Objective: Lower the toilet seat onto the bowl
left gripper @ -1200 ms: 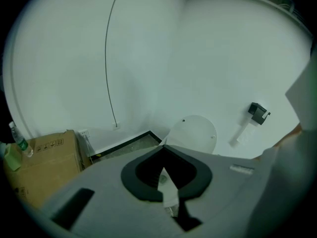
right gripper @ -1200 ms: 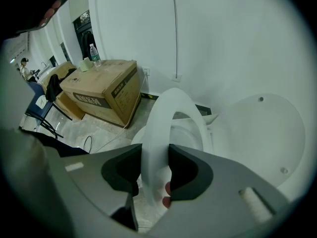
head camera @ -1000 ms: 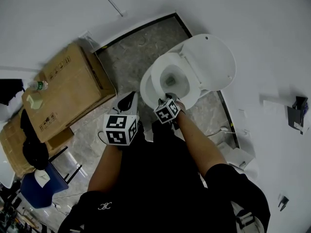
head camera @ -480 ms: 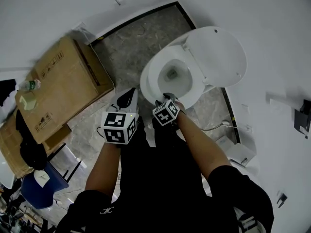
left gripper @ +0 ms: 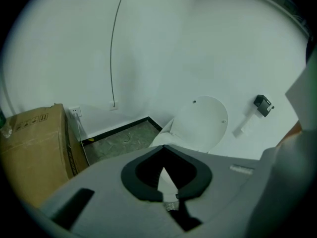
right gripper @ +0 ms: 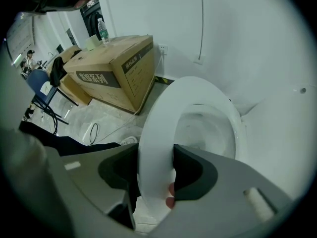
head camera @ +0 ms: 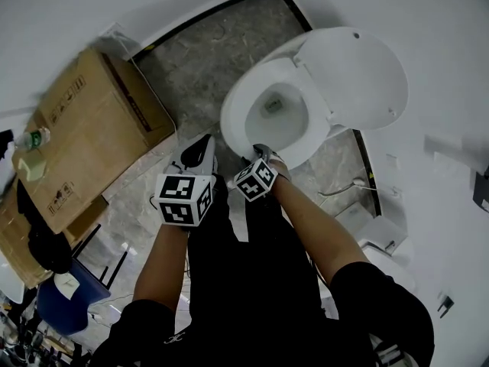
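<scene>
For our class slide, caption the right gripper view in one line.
The right tool, jaws just opening, straddles the toilet seat over the bowl.

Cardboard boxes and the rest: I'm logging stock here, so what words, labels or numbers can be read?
No text can be read for certain.
Cardboard box: dark print band and handling symbols on its sides, too blurred.
Bottle on the box: label too small.
Marker cubes: square patterns, no words.
</scene>
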`<act>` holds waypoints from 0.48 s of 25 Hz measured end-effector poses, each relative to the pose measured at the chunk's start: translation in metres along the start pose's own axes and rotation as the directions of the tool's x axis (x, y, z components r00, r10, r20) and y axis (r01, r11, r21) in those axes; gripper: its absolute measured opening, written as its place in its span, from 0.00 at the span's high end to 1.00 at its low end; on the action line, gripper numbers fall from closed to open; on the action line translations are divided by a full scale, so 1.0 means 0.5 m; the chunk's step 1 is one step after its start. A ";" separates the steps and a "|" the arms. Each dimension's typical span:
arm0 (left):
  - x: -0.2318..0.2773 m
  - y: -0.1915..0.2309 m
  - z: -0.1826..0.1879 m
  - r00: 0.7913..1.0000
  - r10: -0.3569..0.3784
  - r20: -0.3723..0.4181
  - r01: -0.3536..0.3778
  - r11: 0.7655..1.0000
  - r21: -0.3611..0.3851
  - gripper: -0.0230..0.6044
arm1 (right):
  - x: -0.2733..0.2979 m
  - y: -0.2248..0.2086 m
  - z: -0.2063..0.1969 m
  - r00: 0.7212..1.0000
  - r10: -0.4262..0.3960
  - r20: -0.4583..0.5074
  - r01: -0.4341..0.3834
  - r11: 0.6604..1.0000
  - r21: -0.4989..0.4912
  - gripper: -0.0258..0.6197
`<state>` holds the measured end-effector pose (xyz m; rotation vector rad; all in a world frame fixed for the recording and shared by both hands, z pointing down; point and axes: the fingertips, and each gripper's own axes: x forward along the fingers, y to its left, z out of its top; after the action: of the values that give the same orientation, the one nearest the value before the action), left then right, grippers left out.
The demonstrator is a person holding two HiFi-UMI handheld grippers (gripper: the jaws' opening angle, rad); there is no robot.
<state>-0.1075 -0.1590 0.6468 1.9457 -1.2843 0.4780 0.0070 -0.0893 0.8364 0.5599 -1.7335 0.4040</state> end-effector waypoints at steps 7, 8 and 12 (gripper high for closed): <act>0.049 0.049 -0.065 0.999 -0.007 -0.041 0.008 0.999 0.035 0.95 | 0.052 0.013 -0.006 0.997 -0.077 0.004 0.077 0.997 -0.002 0.63; 0.055 0.054 -0.075 0.999 -0.007 -0.045 0.009 0.999 0.040 0.95 | 0.060 0.015 -0.009 0.997 -0.083 0.009 0.083 0.997 -0.001 0.63; 0.071 0.081 -0.106 0.999 0.005 -0.054 -0.001 0.998 0.063 0.95 | 0.095 0.029 -0.015 0.997 -0.071 0.022 0.071 0.997 0.025 0.62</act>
<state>-0.1239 -0.1504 0.7203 1.9691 -1.2516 0.5751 -0.0033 -0.0806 0.8845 0.6442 -1.7270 0.3700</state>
